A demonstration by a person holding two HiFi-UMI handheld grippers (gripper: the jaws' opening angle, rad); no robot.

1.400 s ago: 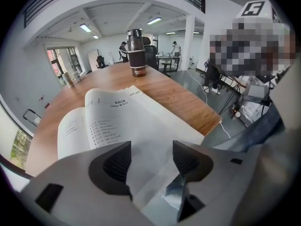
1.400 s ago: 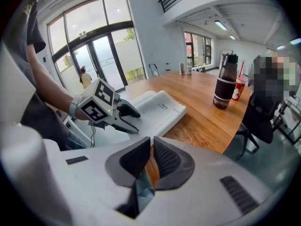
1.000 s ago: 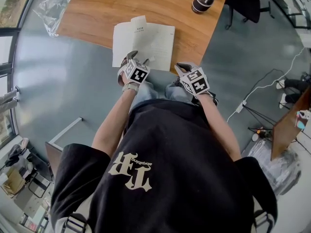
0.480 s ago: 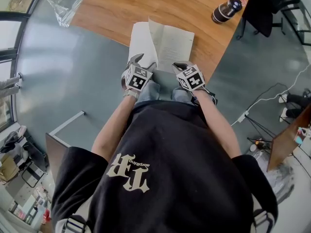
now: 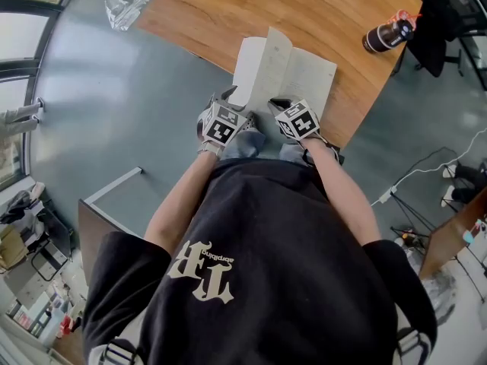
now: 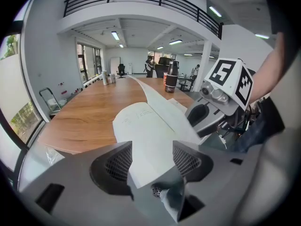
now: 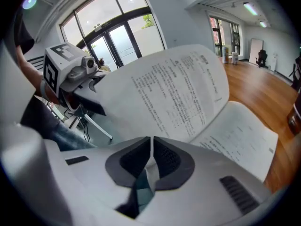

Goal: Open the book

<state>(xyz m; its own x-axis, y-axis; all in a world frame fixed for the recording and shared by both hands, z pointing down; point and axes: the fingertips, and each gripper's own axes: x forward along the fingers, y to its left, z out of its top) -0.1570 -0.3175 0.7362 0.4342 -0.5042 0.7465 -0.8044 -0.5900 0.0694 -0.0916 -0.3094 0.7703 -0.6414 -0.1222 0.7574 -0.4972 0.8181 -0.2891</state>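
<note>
At the near edge of the wooden table [image 5: 228, 6] the book [image 5: 308, 82] lay spread open, its near corner reaching the table's rim just in front of the person; one leaf [image 7: 174, 88] stood lifted in a curve above the flat pages. The right gripper [image 7: 151, 157] had its jaws drawn together on the lower edge of that leaf, a thin sliver of paper showing between the pads [image 7: 164, 159]; the left gripper [image 6: 150, 161] hovered beside it with its jaws wide apart over the left-hand page, which lay between them without either pad pressing on it. A dark bottle [image 5: 386, 33] stood well apart at the far corner of the table.

The book looked thin and soft-covered, so it would likely be light and apt to slide on the smooth wood if a leaf were tugged sideways; the paper seemed limp, bowing under its own weight, and would probably crease or tear under a hard pinch or a sharp pull. The safest hold appeared to be the free outer edge of the leaf, near its lower corner, gripped lightly and swung over in an arc; the open left jaws could press the left page down to keep the book from shifting or falling shut.
</note>
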